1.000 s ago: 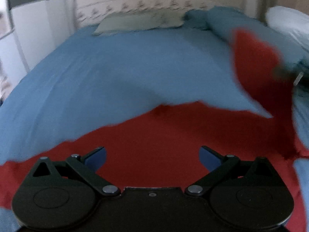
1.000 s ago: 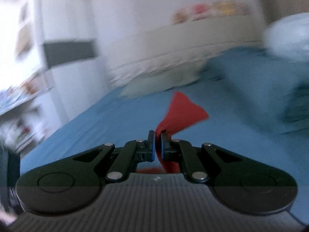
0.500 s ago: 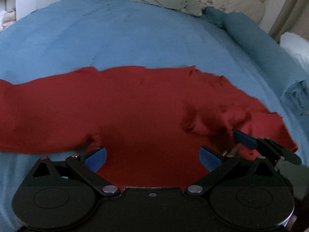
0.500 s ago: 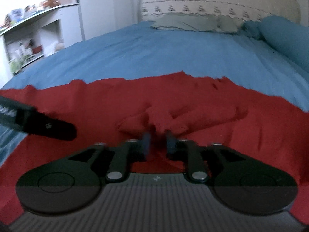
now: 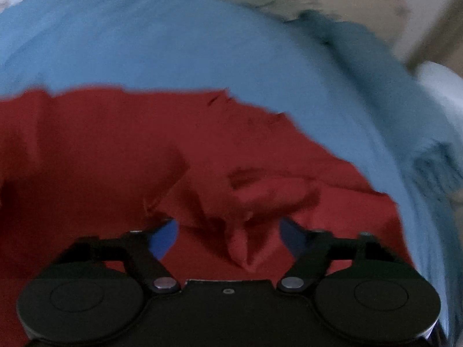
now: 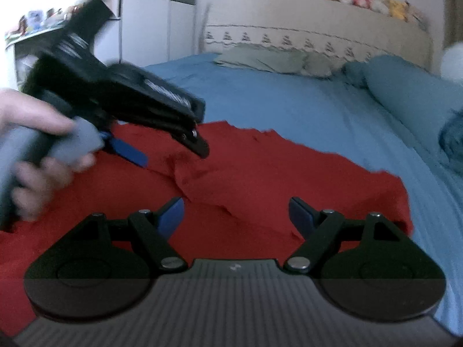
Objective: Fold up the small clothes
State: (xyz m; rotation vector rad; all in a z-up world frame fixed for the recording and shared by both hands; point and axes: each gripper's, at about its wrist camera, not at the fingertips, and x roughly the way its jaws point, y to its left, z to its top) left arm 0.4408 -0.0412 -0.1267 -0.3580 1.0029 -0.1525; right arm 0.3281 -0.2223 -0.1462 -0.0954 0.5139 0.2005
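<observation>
A red garment [image 5: 121, 150] lies spread on the blue bed sheet [image 5: 173, 46], with a rumpled fold near its right part; it also shows in the right wrist view [image 6: 275, 173]. My left gripper [image 5: 228, 237] is open and empty, low over the bunched fold. It also shows from the side in the right wrist view [image 6: 170, 150], held by a hand over the garment's left part. My right gripper [image 6: 237, 217] is open and empty, just above the garment's near right area.
The bed sheet [image 6: 289, 98] runs back to grey-green pillows [image 6: 275, 60] and a beige headboard [image 6: 318, 26] with plush toys on top. A rolled blue duvet [image 6: 405, 86] lies along the right side. A white cabinet [image 6: 156, 29] stands at the left.
My right gripper has let go of the garment and opened, and it has pulled back a little. My left gripper has moved over the rumpled fold, still open. The garment now lies on the sheet.
</observation>
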